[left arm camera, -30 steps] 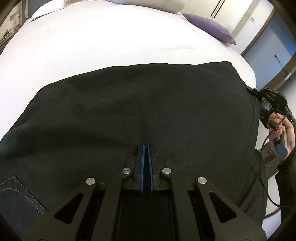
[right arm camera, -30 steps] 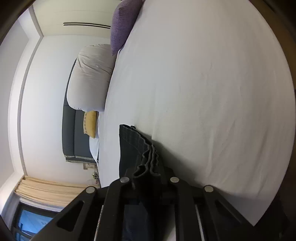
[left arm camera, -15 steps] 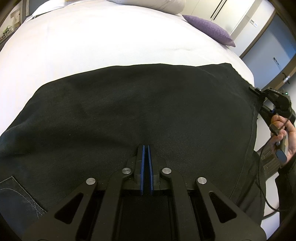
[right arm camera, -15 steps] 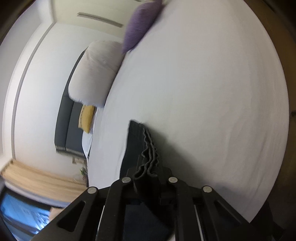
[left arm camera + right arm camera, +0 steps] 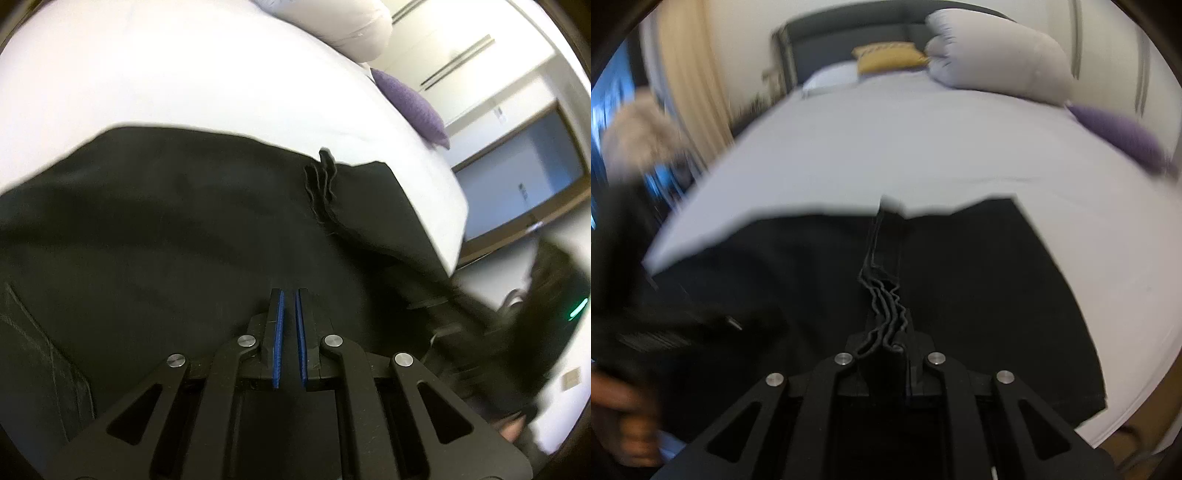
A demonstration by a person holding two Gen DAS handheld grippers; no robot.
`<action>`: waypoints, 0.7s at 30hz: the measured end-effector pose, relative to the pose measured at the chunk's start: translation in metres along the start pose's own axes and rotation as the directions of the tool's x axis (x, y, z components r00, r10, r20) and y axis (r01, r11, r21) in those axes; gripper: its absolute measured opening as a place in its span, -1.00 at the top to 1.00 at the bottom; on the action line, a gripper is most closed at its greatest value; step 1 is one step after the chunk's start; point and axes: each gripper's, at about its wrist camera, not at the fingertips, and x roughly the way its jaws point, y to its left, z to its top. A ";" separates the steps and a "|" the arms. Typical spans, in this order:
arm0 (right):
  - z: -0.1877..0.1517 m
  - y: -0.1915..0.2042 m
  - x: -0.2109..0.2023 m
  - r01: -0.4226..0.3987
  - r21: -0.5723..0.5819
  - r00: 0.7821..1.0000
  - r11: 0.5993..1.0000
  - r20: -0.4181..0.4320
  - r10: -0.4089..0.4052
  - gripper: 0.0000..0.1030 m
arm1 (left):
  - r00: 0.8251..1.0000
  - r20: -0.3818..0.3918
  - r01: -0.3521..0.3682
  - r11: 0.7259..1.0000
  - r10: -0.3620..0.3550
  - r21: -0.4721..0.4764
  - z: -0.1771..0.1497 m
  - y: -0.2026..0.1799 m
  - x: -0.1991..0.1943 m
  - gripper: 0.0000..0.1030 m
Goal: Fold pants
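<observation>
Black pants (image 5: pixel 155 229) lie spread on the white bed (image 5: pixel 184 74). My left gripper (image 5: pixel 289 295) hovers over the pants with its blue pads a narrow gap apart and nothing between them. My right gripper (image 5: pixel 886 343) is shut on a bunched, wavy stack of the pants' edge (image 5: pixel 882 295), held above the spread black cloth (image 5: pixel 979 277). That bunched edge also shows in the left wrist view (image 5: pixel 321 184), with the right gripper blurred at the right (image 5: pixel 480 321).
A grey-white pillow (image 5: pixel 993 59), a yellow cushion (image 5: pixel 886 59) and a purple cushion (image 5: pixel 1123 140) lie at the head of the bed. A dark headboard (image 5: pixel 849 26) and beige curtain (image 5: pixel 690 81) stand beyond. The bed's right edge (image 5: pixel 454 221) drops to the floor.
My right gripper has swung round with the gathered pants edge and carried it over the spread pants, toward the left gripper. The left gripper's pads have parted slightly. Both views are motion-blurred.
</observation>
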 end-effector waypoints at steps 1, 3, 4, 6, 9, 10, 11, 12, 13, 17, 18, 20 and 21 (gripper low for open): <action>-0.005 0.006 0.008 0.034 -0.017 0.999 0.999 -0.011 -0.034 0.77 | 1.000 -0.002 0.028 0.999 -0.028 -0.029 -0.002 0.005 -0.003 0.83; -0.007 0.007 0.006 0.047 -0.007 0.999 0.999 0.003 -0.047 0.78 | 0.997 0.003 0.074 0.994 -0.074 -0.080 -0.004 0.016 -0.008 0.63; -0.005 0.007 0.002 0.053 -0.012 0.999 0.999 0.011 -0.053 0.78 | 0.996 0.009 0.094 0.991 -0.093 -0.099 -0.006 0.019 -0.011 0.33; -0.005 0.011 -0.008 0.075 -0.042 0.997 0.996 0.037 -0.074 0.78 | 0.987 0.030 0.159 0.975 -0.156 -0.154 -0.005 0.027 -0.015 -0.35; -0.006 0.025 -0.025 0.102 -0.111 0.992 0.989 0.088 -0.092 0.78 | 0.966 0.070 0.260 0.944 -0.251 -0.205 -0.001 0.030 -0.022 -0.63; -0.007 0.030 -0.030 0.100 -0.123 0.991 0.987 0.098 -0.088 0.78 | 0.958 0.072 0.286 0.934 -0.277 -0.215 0.000 0.032 -0.022 -0.70; -0.008 0.035 -0.036 0.097 -0.140 0.990 0.985 0.113 -0.082 0.78 | 0.950 0.077 0.313 0.922 -0.303 -0.230 0.002 0.034 -0.023 -0.71; -0.010 0.042 -0.041 0.095 -0.154 0.990 0.983 0.122 -0.077 0.78 | 0.945 0.081 0.326 0.913 -0.316 -0.244 0.004 0.037 -0.024 -0.74; -0.012 0.048 -0.044 0.091 -0.169 0.989 0.981 0.130 -0.069 0.78 | 0.940 0.083 0.340 0.902 -0.330 -0.266 0.005 0.041 -0.024 -0.75; -0.020 0.078 -0.055 0.075 -0.238 0.988 0.968 0.151 -0.040 0.78 | 0.932 0.062 0.356 0.877 -0.356 -0.321 0.010 0.060 -0.021 -0.76; -0.021 0.082 -0.058 0.073 -0.254 0.987 0.964 0.157 -0.034 0.78 | 0.934 0.057 0.352 0.879 -0.354 -0.322 0.010 0.062 -0.021 -0.76; -0.026 0.094 -0.064 0.067 -0.289 0.985 0.955 0.171 -0.018 0.78 | 0.934 0.052 0.351 0.882 -0.353 -0.316 0.014 0.068 -0.026 -0.59; -0.023 0.104 -0.062 0.066 -0.308 0.985 0.949 0.175 -0.011 0.78 | 0.935 0.050 0.349 0.885 -0.351 -0.307 0.015 0.068 -0.029 -0.19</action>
